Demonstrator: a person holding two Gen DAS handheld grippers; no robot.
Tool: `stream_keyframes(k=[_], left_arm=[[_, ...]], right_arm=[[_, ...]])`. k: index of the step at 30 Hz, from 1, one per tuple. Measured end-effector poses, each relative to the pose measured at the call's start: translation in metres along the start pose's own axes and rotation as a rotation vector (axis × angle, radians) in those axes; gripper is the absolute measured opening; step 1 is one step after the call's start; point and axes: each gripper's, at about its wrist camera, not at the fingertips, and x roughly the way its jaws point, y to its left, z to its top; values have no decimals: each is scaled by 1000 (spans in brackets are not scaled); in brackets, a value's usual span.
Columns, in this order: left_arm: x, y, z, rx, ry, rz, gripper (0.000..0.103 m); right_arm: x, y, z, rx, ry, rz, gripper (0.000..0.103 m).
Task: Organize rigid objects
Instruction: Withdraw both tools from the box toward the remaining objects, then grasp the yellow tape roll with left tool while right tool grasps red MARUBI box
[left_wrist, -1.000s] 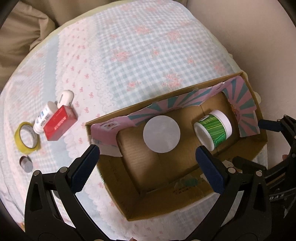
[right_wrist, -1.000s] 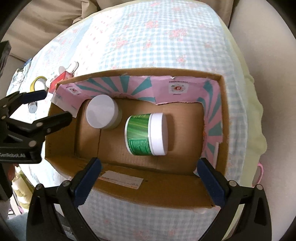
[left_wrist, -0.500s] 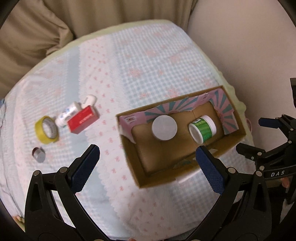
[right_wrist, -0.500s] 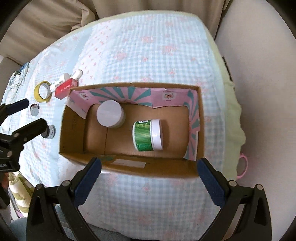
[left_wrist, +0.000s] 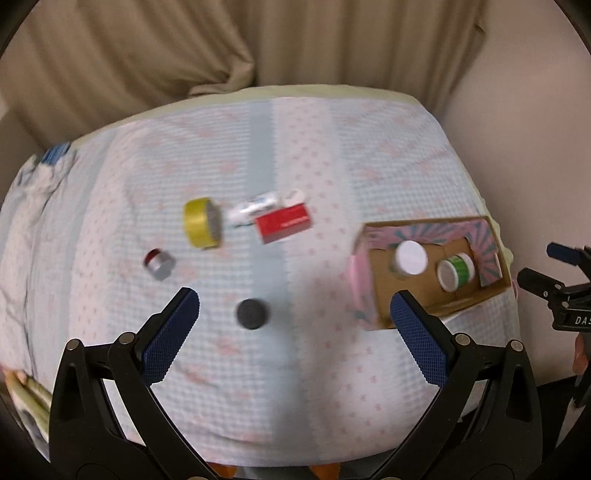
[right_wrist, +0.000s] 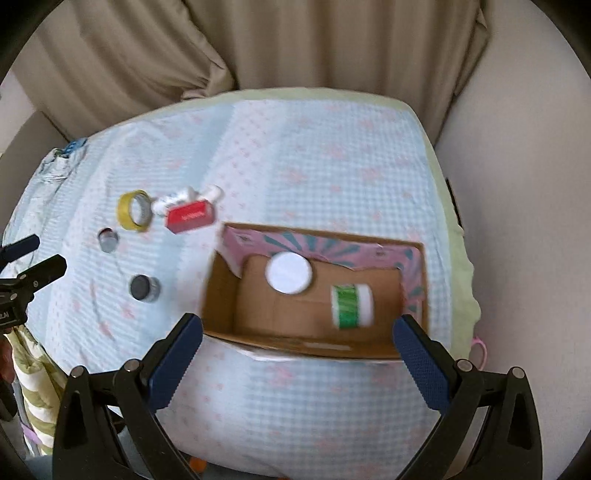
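Cardboard box (right_wrist: 221, 295) holds a white jar (right_wrist: 288, 272) and a green jar (right_wrist: 351, 305); tape roll (left_wrist: 202, 223), red box (left_wrist: 282, 223) and small tins remain out on the bed. Both claws gape wide, empty.

right tool (right_wrist: 295, 332): jaws apart, empty | box (right_wrist: 221, 291): white-lidded jar (right_wrist: 288, 272), green jar (right_wrist: 351, 305) on its side

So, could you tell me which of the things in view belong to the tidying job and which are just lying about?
Belongs to the job:
- cardboard box
- white-lidded jar and green jar, both in the box
- yellow tape roll
- red box
- white tube
- two small tins

Just lying about:
- checked bed cover
- curtain
- blue cloth
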Motion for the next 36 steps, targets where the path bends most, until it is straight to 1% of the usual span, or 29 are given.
stream_keyframes(k=[2,5,8,11,17,20,23,26,29,32,36], left_arm=[[-4,33,-3,-23,-5,-9,103],[-4,74,-4,-32,7,-13,103],[0,116,-5,-47,14,-18,103],[9,158,-6,-69,24,-23,103],[48,231,1,-73,77,-32,103],[68,246,13,-66,96,-47,103],[97,252,31,-41,122,-61,103],[125,249,46,-29,148,-86,103],[146,241,61,-29,163,-115,103],[171,230,75,-36,181,-136,103],[203,218,88,-38,212,-170,103]], right_arm=[[-3,21,3,0,-8,10,103],[-5,56,7,3,-12,25,103],[-2,91,12,35,-7,44,103],[11,126,21,60,10,78,103],[45,194,48,44,28,93,103],[70,222,65,24,41,92,103],[97,243,86,-32,44,82,103],[118,256,106,-91,50,71,103],[139,259,126,-141,69,70,103],[162,259,142,-236,85,86,103],[204,260,150,-456,151,82,103]])
